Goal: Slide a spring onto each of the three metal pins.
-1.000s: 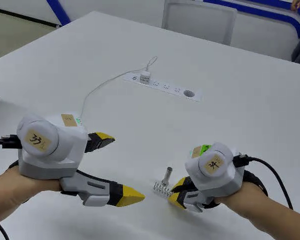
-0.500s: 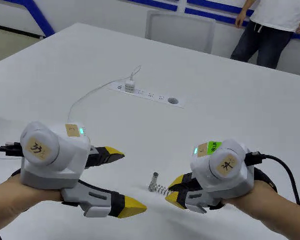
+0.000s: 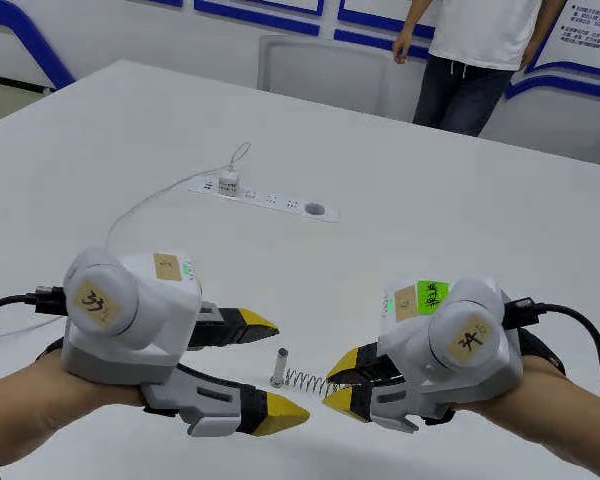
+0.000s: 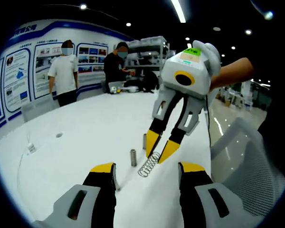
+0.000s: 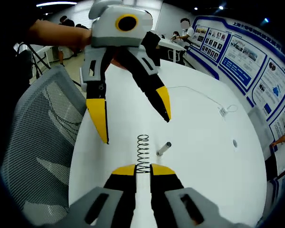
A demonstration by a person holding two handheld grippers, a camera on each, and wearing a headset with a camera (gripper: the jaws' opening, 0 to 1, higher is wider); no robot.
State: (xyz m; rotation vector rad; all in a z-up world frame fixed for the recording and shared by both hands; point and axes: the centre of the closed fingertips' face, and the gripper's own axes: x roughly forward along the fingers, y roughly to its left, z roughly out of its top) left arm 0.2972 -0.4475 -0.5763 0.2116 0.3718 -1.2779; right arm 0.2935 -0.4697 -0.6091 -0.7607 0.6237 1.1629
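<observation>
A short metal pin (image 3: 279,367) stands upright on the white table (image 3: 430,230), between the two grippers. My right gripper (image 3: 342,383) is shut on one end of a coil spring (image 3: 306,381), which sticks out toward the pin and ends just beside it. In the right gripper view the spring (image 5: 142,151) rises from the closed jaws, with the pin (image 5: 164,148) right next to it. My left gripper (image 3: 269,367) is open, its yellow tips on either side of the pin. The left gripper view shows that pin (image 4: 133,157) and what looks like a second pin (image 4: 144,140) behind it.
A white power strip (image 3: 265,198) with a plugged cable lies farther back on the table. A grey chair (image 3: 320,70) stands at the far edge, with a person (image 3: 470,60) beyond it. A mesh chair (image 5: 42,133) is at the near side.
The head camera has tilted up. The right gripper now holds the spring pointing out toward the pin, and the left gripper has come closer around the pin.
</observation>
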